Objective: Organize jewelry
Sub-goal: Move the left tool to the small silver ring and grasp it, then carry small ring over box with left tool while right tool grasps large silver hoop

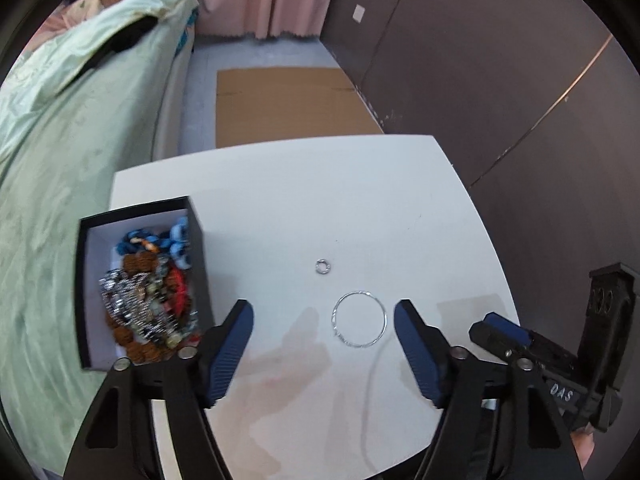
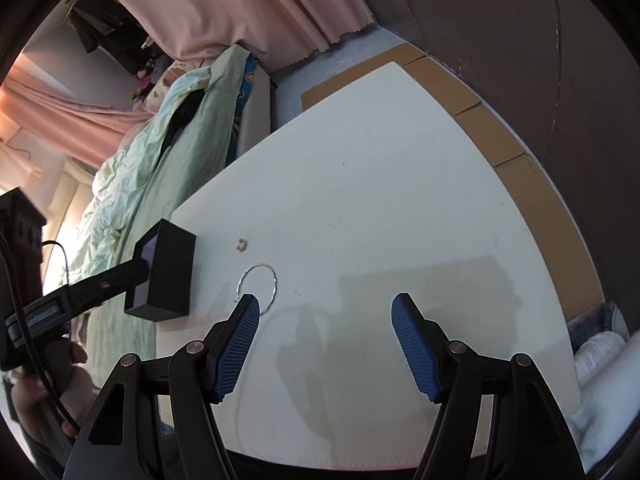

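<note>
Box (image 1: 202,264): black, open-topped, to the left of the left hand-held gripper (image 1: 324,320), its near corner just beside the left finger; it sits at the surface's (image 1: 280,200) left edge, next to the bed (image 1: 48,184).
Box contents: a tangle of beaded jewelry (image 1: 148,296), blue, brown, red and silvery pieces heaped together.
Left hand-held gripper: partly open, nothing between its blue pads (image 1: 232,344), pointing steeply down at the surface.
Small ring (image 1: 322,267): lies alone on the surface, ahead of the left hand-held gripper and beyond the bangle.
Thin silver bangle (image 1: 360,319): flat on the surface, between the left hand-held gripper's fingertips and nearer the right-hand one; not touched.
Right hand-held gripper (image 2: 325,322): partly open and empty, over bare surface to the right, the bangle by its left fingertip.
Likely step: I judge the left is lining up on the bangle to move it to the box.
Risk, grip: the bangle is thin wire lying flat; pads may close over it or skid it aside.
Risk, box: the left finger could nudge the box toward the edge.
Risk, ring: a sliding bangle could knock it away.
</note>
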